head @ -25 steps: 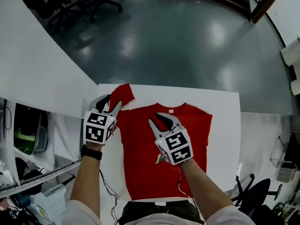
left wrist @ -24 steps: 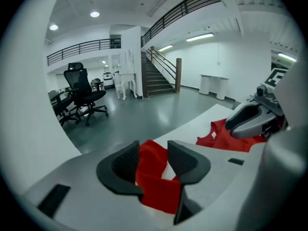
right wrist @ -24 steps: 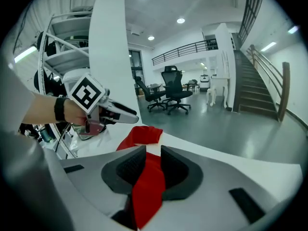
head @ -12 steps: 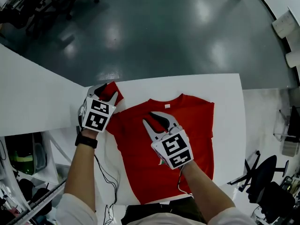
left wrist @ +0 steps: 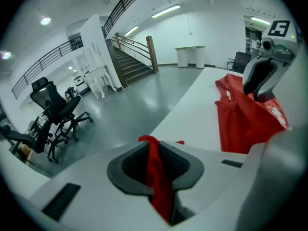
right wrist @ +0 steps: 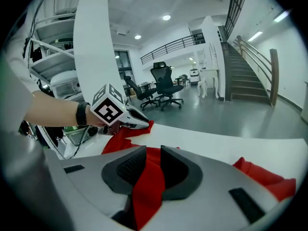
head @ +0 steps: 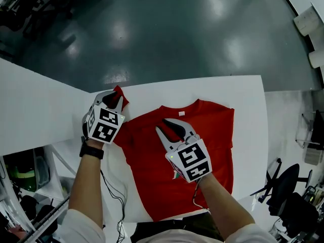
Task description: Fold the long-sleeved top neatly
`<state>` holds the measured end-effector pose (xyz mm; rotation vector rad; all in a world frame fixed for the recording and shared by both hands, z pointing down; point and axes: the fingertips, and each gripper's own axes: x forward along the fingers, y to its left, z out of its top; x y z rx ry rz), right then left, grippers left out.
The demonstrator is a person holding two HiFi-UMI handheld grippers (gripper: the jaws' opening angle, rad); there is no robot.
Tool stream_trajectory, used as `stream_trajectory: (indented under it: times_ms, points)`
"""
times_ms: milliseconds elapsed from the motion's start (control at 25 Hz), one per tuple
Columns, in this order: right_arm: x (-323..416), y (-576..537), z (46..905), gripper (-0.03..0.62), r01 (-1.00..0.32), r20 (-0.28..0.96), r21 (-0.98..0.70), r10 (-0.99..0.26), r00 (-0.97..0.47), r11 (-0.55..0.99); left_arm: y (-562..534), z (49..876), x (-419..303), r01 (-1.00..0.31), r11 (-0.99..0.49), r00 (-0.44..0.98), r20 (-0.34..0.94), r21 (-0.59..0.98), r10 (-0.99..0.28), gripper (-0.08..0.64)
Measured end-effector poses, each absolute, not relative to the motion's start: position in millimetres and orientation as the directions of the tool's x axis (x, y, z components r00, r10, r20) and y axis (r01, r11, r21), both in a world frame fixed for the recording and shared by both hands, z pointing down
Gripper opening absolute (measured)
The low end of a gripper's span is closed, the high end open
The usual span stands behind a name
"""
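Starting at the far left corner of the worktop [head: 248, 92], your left gripper [left wrist: 155, 150] is clenched on the end of the top's left sleeve [head: 120, 92]. Its jaws have just been closing, and the left gripper view shows a strip of red cloth pinched between the dark pads [left wrist: 129, 167] and poking out past them. That sleeve runs from the corner back along the left edge toward the shoulder. A dark band [head: 91, 151] sits on your left wrist, and a thin cable [head: 112, 196] hangs below that arm beside the worktop's left edge.

The long-sleeved top [head: 207, 135] lies front up across the middle of the white worktop, collar toward the far edge and hem at the near edge by your body. A small white label [head: 181, 114] shows inside the neckline.

Your right gripper [head: 174, 129] is over the upper chest, just below the collar, and it is grasping too: the right gripper view shows a fold of red fabric drawn up between its pads. A small printed logo [head: 174, 174] peeks out beside that gripper's marker cube.

Further right, the top's side lies flat, close to the worktop's right edge. Beyond the far edge is grey floor [head: 167, 29].
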<state>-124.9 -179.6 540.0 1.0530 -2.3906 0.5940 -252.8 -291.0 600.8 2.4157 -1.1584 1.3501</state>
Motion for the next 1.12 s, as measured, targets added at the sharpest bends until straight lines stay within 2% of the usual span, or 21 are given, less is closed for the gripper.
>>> stream_trajectory:
  times_ms: [440,1120]
  points:
    - [-136.8,-181.7,518.8,0.104,-0.712,0.537,-0.188,-0.536,-0.651,0.677,-282.2,549.6,-288.2,-0.806,-0.549,0.260,0.703,-0.219,-0.662,0.067]
    - [-155.4,-138.1,435.5,0.104,-0.601,0.459,-0.116,-0.495,-0.738,0.791,-215.0,381.9,-346.9,-0.913,-0.276,0.104,0.482,-0.301,-0.870,0.067]
